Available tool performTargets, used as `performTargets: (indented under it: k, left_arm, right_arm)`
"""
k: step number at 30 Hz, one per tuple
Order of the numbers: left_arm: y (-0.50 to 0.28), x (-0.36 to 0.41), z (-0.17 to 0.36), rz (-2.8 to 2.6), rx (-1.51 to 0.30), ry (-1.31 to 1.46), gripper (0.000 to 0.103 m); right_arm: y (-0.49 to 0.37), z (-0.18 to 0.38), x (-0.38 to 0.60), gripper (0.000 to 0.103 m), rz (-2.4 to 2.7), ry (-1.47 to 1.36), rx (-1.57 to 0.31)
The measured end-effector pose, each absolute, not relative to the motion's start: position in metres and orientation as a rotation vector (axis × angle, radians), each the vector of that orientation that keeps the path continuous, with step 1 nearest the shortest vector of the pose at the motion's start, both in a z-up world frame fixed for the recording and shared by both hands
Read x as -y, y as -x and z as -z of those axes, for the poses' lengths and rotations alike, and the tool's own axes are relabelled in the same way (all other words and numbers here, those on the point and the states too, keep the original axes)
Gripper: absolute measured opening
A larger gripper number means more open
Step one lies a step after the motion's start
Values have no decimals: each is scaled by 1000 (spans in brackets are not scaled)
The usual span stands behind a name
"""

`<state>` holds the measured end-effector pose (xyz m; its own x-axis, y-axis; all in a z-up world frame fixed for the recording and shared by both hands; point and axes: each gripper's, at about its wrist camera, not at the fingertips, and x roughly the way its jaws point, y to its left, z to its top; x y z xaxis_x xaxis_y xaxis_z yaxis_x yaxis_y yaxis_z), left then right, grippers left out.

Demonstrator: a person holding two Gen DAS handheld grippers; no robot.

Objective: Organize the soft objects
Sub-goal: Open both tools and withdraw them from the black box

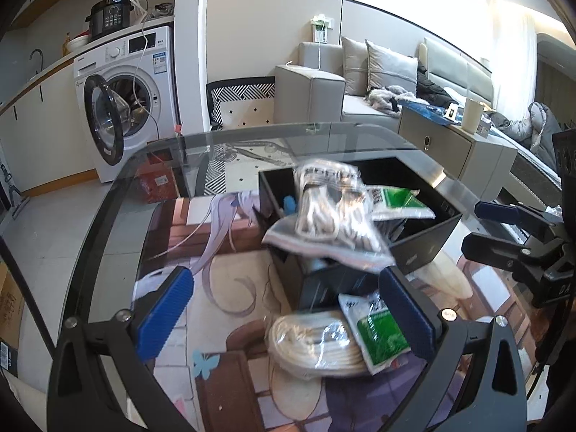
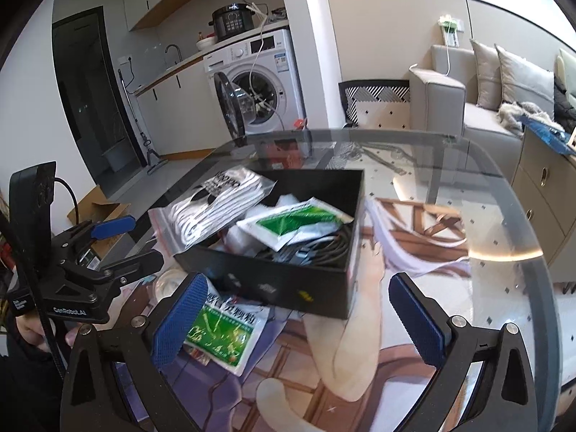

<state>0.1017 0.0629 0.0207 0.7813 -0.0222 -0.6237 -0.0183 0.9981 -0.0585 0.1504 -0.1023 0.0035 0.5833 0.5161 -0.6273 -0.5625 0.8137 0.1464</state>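
Two tools are in view, each with blue ribbed pads. The left tool (image 1: pixel 284 309) stands wide open and holds nothing; the right tool (image 2: pixel 298 316) is likewise wide open and empty. One black box (image 2: pixel 288 284) sits on the glass counter (image 2: pixel 504 223), over a printed mat (image 1: pixel 230 280) with a cartoon figure. Bagged rope bundles, counted: two. One bag of rope (image 1: pixel 331 212) is blurred; it lies across the near left rim of the box, partly overhanging, and the print on it cannot be read. The second rope bag (image 1: pixel 313 345) lies flat on the mat, just near of the box, between the pads of the left tool. Green-and-white sachets, counted: two. One sachet (image 2: pixel 291 223) lies inside the box on top of a coil of black cable (image 2: pixel 324 244). The other sachet (image 2: pixel 223 334) lies on the mat beside the second rope bag and bears large green Chinese characters. The body of the left tool, seen from the right wrist view, carries the lettering "GenRoboLAI" (image 2: pixel 68 310). One washing machine (image 1: pixel 126 100) stands far left with its door open.
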Motion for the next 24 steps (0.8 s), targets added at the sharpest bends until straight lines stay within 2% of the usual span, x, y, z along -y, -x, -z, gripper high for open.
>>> performTargets:
  k: [24]
  left_arm:
    - [-87, -97, -5, -74, -722, 77, 103]
  right_arm:
    - [-139, 44, 34, 102, -655, 65, -890]
